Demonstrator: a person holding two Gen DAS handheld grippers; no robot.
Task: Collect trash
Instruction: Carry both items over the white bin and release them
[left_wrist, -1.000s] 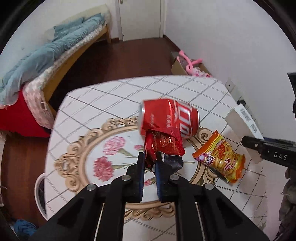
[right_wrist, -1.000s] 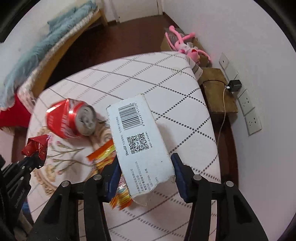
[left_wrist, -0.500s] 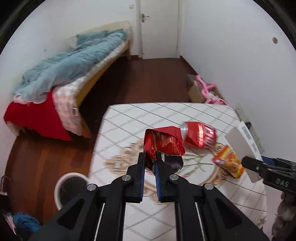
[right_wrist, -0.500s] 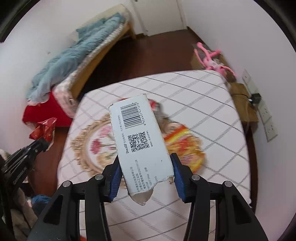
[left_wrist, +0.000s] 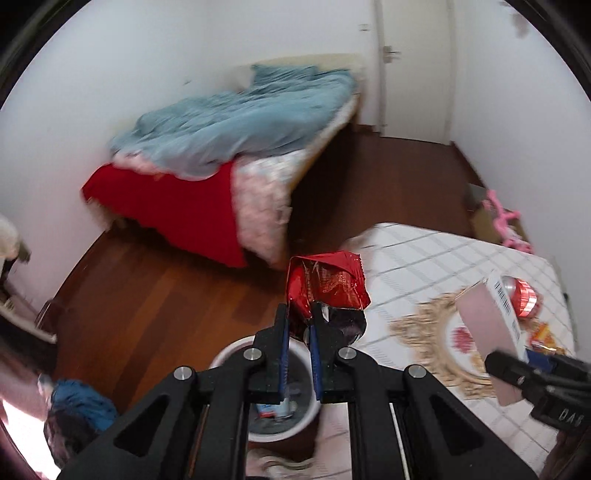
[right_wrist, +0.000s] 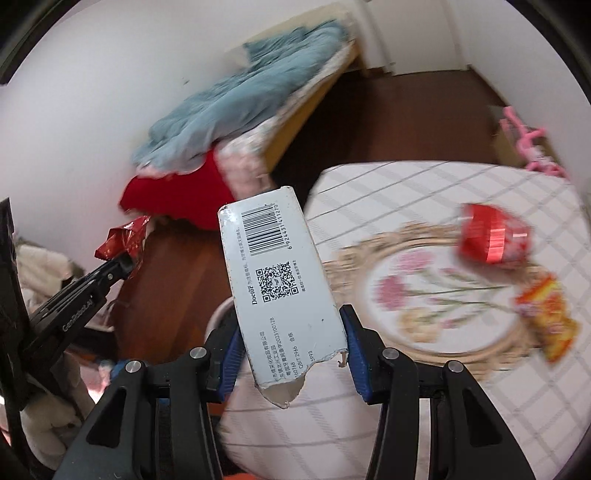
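We hold two pieces of trash off the surface. Our left tool is clamped on the lower corner of a red foil wrapper, which stands up crumpled above the jaws, over the floor and above a white bin that sits beside the surface. The wrapper looks almost weightless, soft and slick; we judge a pinch on a bunched fold is the safest hold, since a flat edge could slide out.

Our right tool grips a white carton across its width near the torn lower end, barcode side toward the camera. It seems light and stiff but hollow, so a hard squeeze would likely crush the walls; a hold across the narrow sides, as here, suits it.

A dented red can and an orange snack bag lie on the surface, just beside each other. We expect the can to be light, rigid and prone to roll, best taken across its body. The bag looks limp and slippery, best pinched at a sealed end.
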